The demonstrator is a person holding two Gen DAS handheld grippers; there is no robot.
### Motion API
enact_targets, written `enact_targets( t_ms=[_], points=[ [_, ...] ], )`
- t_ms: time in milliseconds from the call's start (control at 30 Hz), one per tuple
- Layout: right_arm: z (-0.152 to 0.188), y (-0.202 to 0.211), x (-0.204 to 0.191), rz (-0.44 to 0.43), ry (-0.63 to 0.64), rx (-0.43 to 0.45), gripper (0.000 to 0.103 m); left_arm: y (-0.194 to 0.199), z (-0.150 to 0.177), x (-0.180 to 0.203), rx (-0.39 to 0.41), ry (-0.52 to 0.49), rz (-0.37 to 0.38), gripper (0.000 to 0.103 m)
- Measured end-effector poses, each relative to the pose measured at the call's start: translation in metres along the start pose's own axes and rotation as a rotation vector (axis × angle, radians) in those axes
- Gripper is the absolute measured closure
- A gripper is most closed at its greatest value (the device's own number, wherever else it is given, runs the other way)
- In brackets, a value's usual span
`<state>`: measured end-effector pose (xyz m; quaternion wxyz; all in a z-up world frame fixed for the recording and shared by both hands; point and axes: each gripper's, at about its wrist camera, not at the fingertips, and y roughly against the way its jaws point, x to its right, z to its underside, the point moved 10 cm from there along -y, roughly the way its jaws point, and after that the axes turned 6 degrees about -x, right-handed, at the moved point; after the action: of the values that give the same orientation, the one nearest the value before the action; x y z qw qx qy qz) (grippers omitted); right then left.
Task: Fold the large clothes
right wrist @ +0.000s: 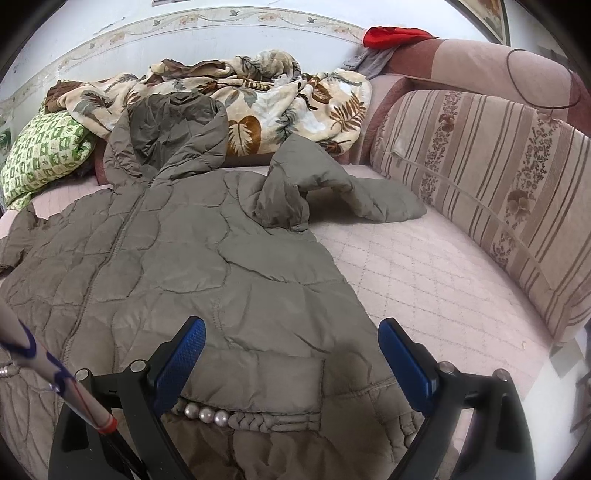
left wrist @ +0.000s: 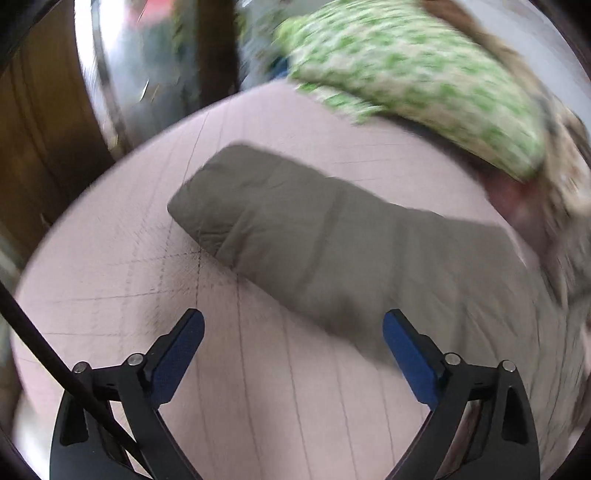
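A large olive-grey quilted hooded jacket lies spread front-up on the pink quilted sofa seat. Its hood points away from me and its right sleeve lies bent on the seat. A pocket trimmed with pearls is near my right gripper. My right gripper is open and empty just above the jacket's lower hem. In the blurred left wrist view, the jacket's left sleeve lies stretched on the seat. My left gripper is open and empty, close to the sleeve.
A leaf-print blanket and a green-patterned pillow lie heaped behind the jacket; the pillow also shows in the left wrist view. A striped back cushion lines the right side. A red cloth lies on the armrest.
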<state>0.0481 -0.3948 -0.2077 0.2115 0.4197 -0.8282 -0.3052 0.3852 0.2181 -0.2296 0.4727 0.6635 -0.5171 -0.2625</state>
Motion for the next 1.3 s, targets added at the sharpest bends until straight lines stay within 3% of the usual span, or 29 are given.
enact_targets(
  t_ms=[200, 300, 333, 433, 533, 667, 800, 967, 1067, 1167, 1233, 1300],
  points=[
    [0.000, -0.006, -0.004, 0.028, 0.031, 0.009, 0.006, -0.051, -0.031, -0.020, -0.053, 0.182, 0.102, 0.012],
    [0.004, -0.014, -0.011, 0.043, 0.063, -0.008, 0.006, -0.058, -0.045, -0.022, -0.023, 0.226, 0.067, 0.016],
    [0.006, -0.019, -0.013, 0.047, 0.075, -0.021, 0.006, -0.060, -0.049, -0.023, -0.021, 0.228, 0.026, 0.036],
    [0.008, -0.025, -0.017, 0.066, 0.095, -0.034, 0.006, -0.058, -0.055, -0.016, -0.053, 0.193, -0.043, 0.080],
    [0.008, -0.025, -0.019, 0.076, 0.110, -0.028, 0.006, -0.034, -0.063, -0.004, -0.034, 0.161, -0.025, 0.088],
    [0.007, -0.021, -0.020, 0.083, 0.123, -0.011, 0.007, 0.025, -0.069, 0.043, 0.036, 0.074, 0.077, 0.089],
    [0.004, -0.009, -0.022, 0.058, 0.117, 0.030, 0.008, 0.097, -0.044, 0.134, 0.083, -0.115, 0.235, 0.092],
    [-0.005, 0.008, -0.022, 0.022, 0.084, 0.080, 0.008, 0.166, 0.037, 0.274, 0.061, -0.339, 0.475, 0.093],
    [-0.010, 0.016, -0.015, 0.004, 0.041, 0.097, 0.008, 0.182, 0.099, 0.346, 0.014, -0.466, 0.560, 0.092],
    [-0.013, 0.020, -0.005, -0.005, -0.001, 0.105, 0.008, 0.185, 0.149, 0.385, -0.024, -0.552, 0.569, 0.080],
    [-0.013, 0.019, 0.002, 0.000, -0.018, 0.102, 0.008, 0.191, 0.179, 0.399, -0.049, -0.594, 0.582, 0.055],
    [-0.014, 0.019, 0.007, -0.018, -0.040, 0.094, 0.008, 0.199, 0.196, 0.398, -0.037, -0.603, 0.587, 0.048]
  ],
)
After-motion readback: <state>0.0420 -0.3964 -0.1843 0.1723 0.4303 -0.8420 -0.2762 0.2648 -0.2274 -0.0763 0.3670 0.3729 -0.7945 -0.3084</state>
